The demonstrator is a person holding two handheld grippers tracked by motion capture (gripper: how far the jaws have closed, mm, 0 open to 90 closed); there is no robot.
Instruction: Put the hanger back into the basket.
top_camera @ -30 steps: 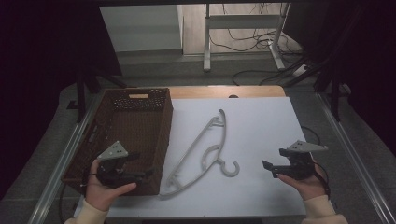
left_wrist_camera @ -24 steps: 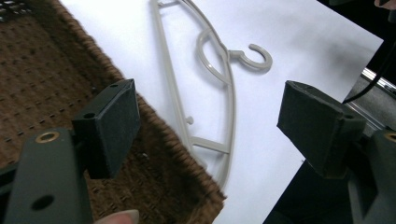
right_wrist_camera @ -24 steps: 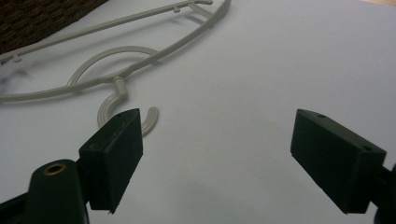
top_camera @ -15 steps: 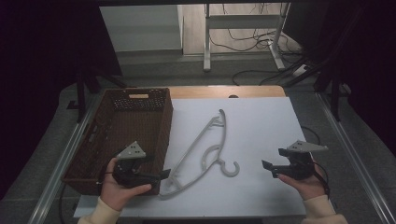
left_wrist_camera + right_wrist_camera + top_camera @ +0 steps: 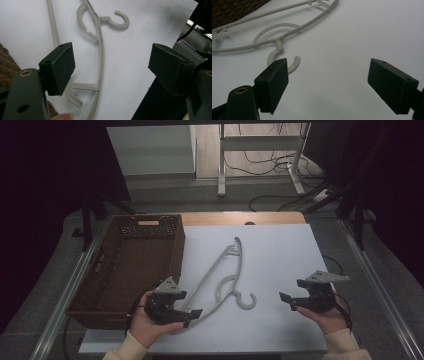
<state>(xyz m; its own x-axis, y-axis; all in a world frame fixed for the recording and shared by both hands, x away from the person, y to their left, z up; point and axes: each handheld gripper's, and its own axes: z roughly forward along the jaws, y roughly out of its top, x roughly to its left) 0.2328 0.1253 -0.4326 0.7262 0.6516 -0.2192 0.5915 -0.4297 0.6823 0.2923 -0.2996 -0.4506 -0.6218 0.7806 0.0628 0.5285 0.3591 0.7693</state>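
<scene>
A lab or test workspace, dimly lit, not a home. A white tabletop [image 5: 280, 260] with a wooden far edge sits at the frame's centre between metal rails [image 5: 372, 270], on grey flooring. At the top of the frame, loose black cables [image 5: 260, 155] trail around a white metal stand's legs [image 5: 221, 165], with dark equipment at both sides.

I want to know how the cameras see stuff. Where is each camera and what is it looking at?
High view: sits above the table, looking forward and down; shows both hands, the left gripper, the right gripper and the basket.
Left gripper view: rides the left gripper, looking along its open jaws at the hanger; a fingertip shows at the bottom.
Right gripper view: rides the right gripper, looking along its open jaws across the table.
Shared: all three show the hanger.
</scene>
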